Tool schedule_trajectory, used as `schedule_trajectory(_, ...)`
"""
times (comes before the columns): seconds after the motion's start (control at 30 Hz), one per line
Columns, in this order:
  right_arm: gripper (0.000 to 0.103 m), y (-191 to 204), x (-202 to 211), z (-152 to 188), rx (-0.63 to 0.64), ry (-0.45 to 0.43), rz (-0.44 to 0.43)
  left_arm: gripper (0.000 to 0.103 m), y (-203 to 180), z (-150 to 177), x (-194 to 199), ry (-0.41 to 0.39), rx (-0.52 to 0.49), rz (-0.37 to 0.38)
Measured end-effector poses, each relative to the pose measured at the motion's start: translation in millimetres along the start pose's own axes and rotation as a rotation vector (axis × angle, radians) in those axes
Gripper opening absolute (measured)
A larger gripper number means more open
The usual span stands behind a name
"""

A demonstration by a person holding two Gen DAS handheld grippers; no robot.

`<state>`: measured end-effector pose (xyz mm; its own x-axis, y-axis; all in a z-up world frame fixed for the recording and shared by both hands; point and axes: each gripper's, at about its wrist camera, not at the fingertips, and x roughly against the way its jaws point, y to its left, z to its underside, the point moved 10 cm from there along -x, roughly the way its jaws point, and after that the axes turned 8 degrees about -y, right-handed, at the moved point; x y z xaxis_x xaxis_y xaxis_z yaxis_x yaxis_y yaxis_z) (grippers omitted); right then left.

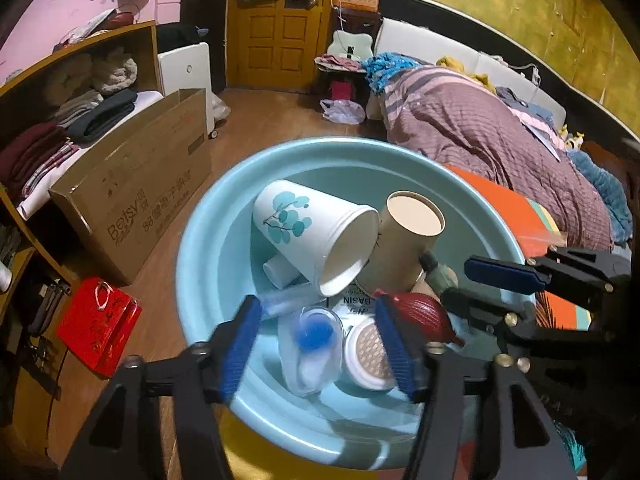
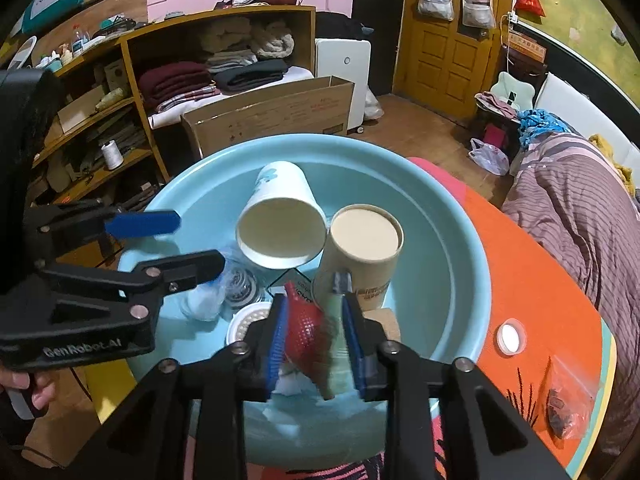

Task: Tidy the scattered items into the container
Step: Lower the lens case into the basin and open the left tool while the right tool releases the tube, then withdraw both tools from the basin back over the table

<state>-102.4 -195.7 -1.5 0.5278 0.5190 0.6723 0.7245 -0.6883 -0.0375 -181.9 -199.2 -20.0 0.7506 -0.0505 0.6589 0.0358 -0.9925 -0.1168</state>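
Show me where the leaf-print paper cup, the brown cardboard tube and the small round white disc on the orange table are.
leaf-print paper cup (image 1: 298,224), left wrist view, on its printed side wall.
brown cardboard tube (image 2: 366,232), right wrist view, on its pale top cap.
small round white disc (image 2: 511,336), right wrist view, on its flat face.

The basin (image 2: 460,264) is sitting on the table (image 2: 536,280). Inside it, a paper cup (image 2: 280,220) is lying on its side at the far left, touching a tube (image 2: 360,256) to its right. A mesh-wrapped item (image 2: 308,332) is lying nearer, with a round compact (image 1: 370,354) to its left. On the table right of the basin, a small disc (image 2: 511,338) is lying, and a plastic bag (image 2: 568,396) nearer.
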Motion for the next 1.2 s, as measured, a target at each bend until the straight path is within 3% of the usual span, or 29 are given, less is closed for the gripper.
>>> schedule_trajectory(0.7,0.036,-24,59,26,-0.052,-0.042,0.053,0.075,-30,2,29,-0.035,-0.053,0.003)
schedule_trajectory(1.2,0.037,-84,110,84,-0.173,-0.044,0.133,0.086,-102,9,41,-0.056,-0.14,0.045)
